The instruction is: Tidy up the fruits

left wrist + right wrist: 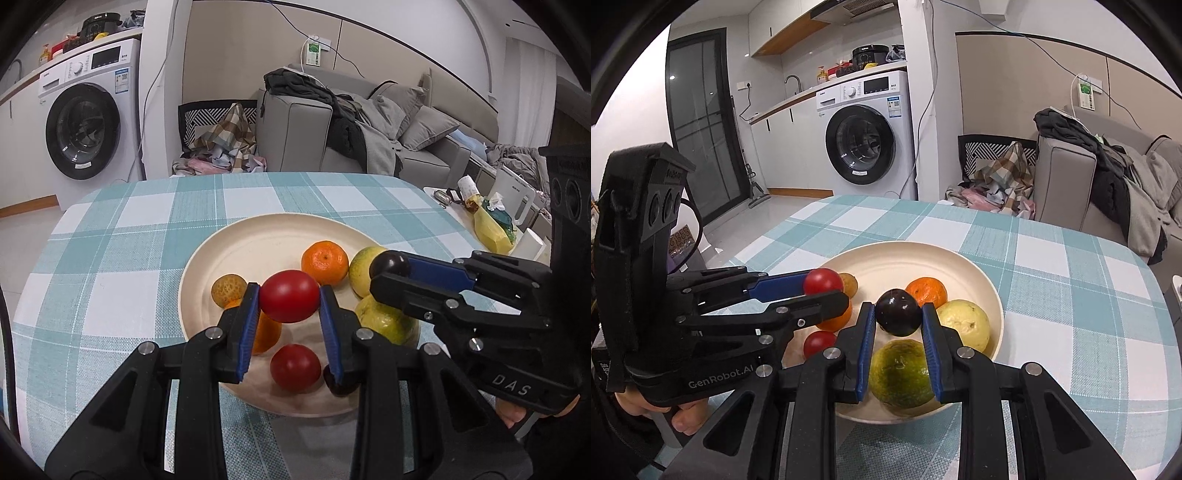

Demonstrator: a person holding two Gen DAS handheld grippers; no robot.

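Observation:
A cream plate (pixel 236 254) (pixel 886 258) on the checked tablecloth holds several fruits. My left gripper (pixel 289 300) is shut on a red tomato (pixel 289 295) (pixel 823 281) and holds it above the plate. My right gripper (pixel 898 314) (pixel 388 271) is shut on a dark plum (pixel 898 312) (pixel 389 263) above the plate's right side. On the plate lie another red tomato (pixel 295 367) (pixel 819 343), a tangerine (pixel 325 263) (pixel 926 291), a yellow fruit (pixel 364 271) (pixel 966 325), a green citrus (pixel 388 323) (pixel 901 373), an orange (pixel 264 336) and a small brownish fruit (pixel 228 290).
The table (pixel 110 258) has a blue and white checked cloth. A side table at the right carries a yellow bag (pixel 491 229) and a white kettle (pixel 511 192). A washing machine (pixel 866 129), a grey sofa (pixel 369 125) and a pile of clothes (pixel 221 147) stand beyond the table.

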